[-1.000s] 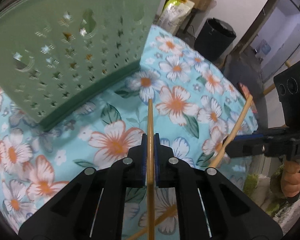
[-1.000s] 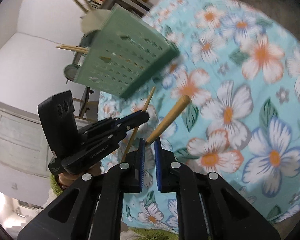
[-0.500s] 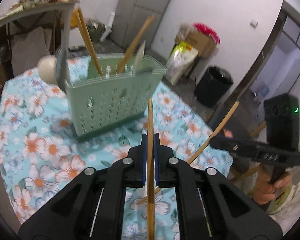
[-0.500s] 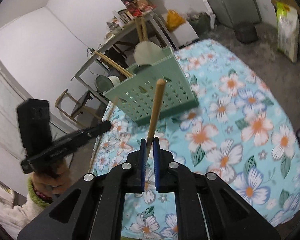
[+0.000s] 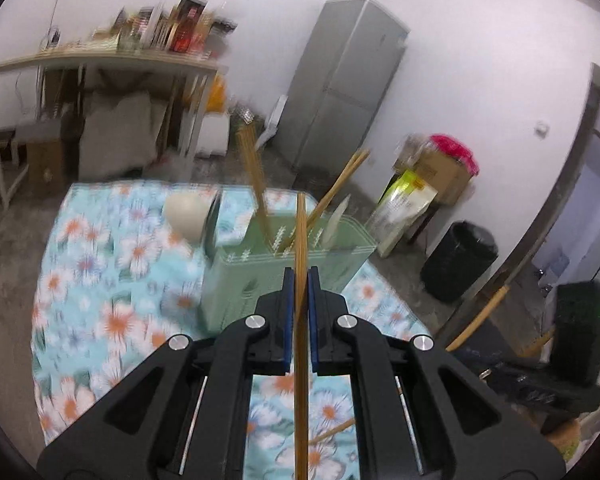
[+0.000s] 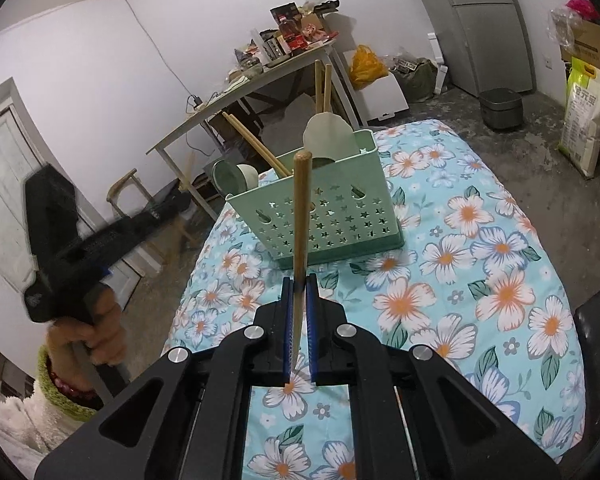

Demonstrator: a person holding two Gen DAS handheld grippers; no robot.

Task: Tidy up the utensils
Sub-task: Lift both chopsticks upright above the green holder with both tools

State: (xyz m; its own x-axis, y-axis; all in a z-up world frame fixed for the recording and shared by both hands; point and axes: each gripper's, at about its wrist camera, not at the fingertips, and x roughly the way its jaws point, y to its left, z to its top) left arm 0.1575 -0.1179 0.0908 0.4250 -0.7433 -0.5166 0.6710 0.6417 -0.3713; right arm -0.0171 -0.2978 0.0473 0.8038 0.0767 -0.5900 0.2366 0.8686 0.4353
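1. Standing on a table covered by a turquoise floral cloth [image 6: 500,264] is a pale green utensil caddy [image 6: 332,220] with star-shaped holes in its walls; in the right wrist view it sits at 12 o'clock, ahead of the right gripper.
2. Poking out of the caddy's top are wooden chopsticks [image 6: 256,146], a pale green flat spatula head [image 6: 328,136] and a cream ladle bowl [image 6: 247,176] at its 9 o'clock side.
3. The right gripper [image 6: 299,320] has its blue-padded fingers pressed nearly together on a thick wooden handle [image 6: 301,208], which points up toward 12 o'clock across the caddy's front wall.
4. The left gripper [image 5: 299,316] has its fingers closed narrowly on a thin wooden chopstick [image 5: 301,248], which runs straight toward 12 o'clock, its tip over the caddy; this view is blurred.
5. Behind the table, a grey refrigerator [image 5: 340,88] stands at 12 o'clock and a cluttered white side table [image 5: 100,60] at 10 o'clock; a black bin [image 5: 458,266] is at 3 o'clock.
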